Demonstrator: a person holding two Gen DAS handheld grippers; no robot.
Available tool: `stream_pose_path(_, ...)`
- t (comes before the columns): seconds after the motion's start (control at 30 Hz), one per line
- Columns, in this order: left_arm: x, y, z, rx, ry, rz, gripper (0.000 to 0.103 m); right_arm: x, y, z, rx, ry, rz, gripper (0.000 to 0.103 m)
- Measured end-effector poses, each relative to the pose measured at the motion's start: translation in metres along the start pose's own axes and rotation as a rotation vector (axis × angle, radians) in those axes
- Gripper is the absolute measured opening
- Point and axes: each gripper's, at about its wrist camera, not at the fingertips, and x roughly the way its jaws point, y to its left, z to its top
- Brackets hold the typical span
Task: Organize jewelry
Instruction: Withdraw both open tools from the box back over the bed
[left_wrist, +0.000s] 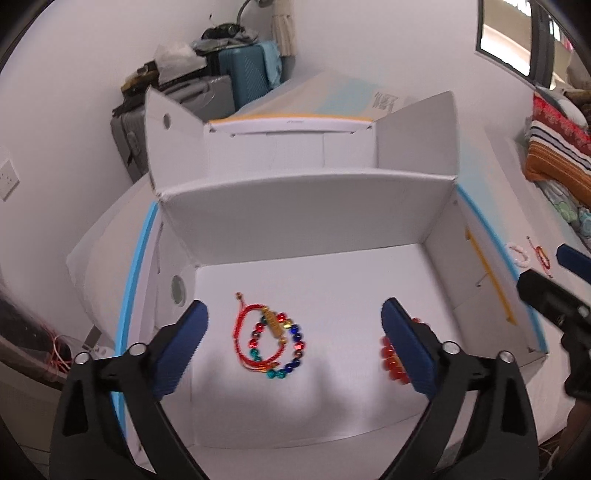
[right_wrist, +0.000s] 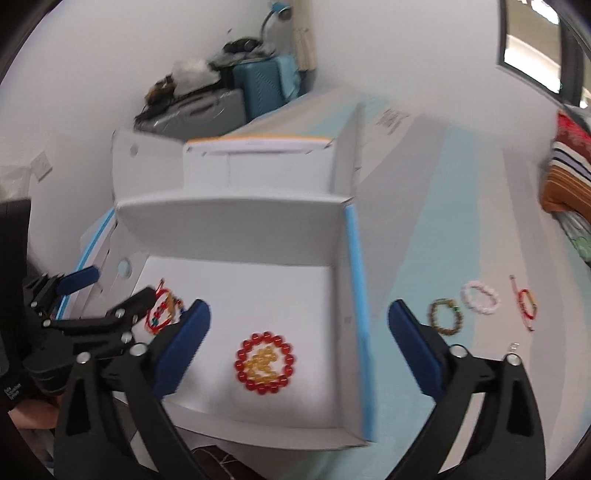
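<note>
Jewelry, partly sorted into white open box (right_wrist: 258, 236). Inside box, on its floor: red cord bracelet (left_wrist: 246, 334) lying touching and overlapping multicoloured bead bracelet (left_wrist: 291, 350), toward the box's left wall; red bead bracelet (right_wrist: 264, 363) ringing a smaller amber bead bracelet (right_wrist: 264, 365), nearer the box's right wall. Outside box, to its right on the pale blue surface (right_wrist: 413, 229): brown bead bracelet (right_wrist: 446, 316), white bead bracelet (right_wrist: 480, 297), second red cord bracelet (right_wrist: 526, 304), in a row, all apart from one another. Step judged in hand: between placements, three pieces left to collect. Next move calls for the right gripper (right_wrist: 299, 339) to shift right of the box and descend over the brown bead bracelet, nearest the box. Left gripper (left_wrist: 295, 339): fingers spread wide, empty, poised over the box floor. Right gripper: fingers spread wide, empty, straddling the box's right wall.
</note>
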Motion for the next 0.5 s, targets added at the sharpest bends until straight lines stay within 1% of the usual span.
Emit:
stream_pose_path(0.03, -0.003, -0.005, 0.000, 0.005, -0.005, -0.005, 0.097, -0.004, -0.008, 0.000, 0.008, -0.004, -0.009, 0.095)
stream_pose_path(0.1, -0.007, -0.017, 0.001, 0.013, -0.007, -0.024, 0.097, -0.012, -0.022, 0.000, 0.023, -0.009, -0.025, 0.095)
stream_pose_path(0.2, -0.010, -0.037, 0.005, 0.012, -0.001, -0.078, 0.097, -0.022, -0.043, -0.002, 0.042, -0.017, -0.055, 0.095)
stream_pose_path(0.33, -0.017, -0.070, 0.005, 0.046, -0.008, -0.094, 0.097, -0.035, -0.068, -0.008, 0.055, -0.028, -0.085, 0.095)
stream_pose_path(0.5, -0.027, -0.113, 0.004, 0.100, -0.024, -0.113, 0.097, -0.056, -0.103, -0.019, 0.073, -0.054, -0.098, 0.095)
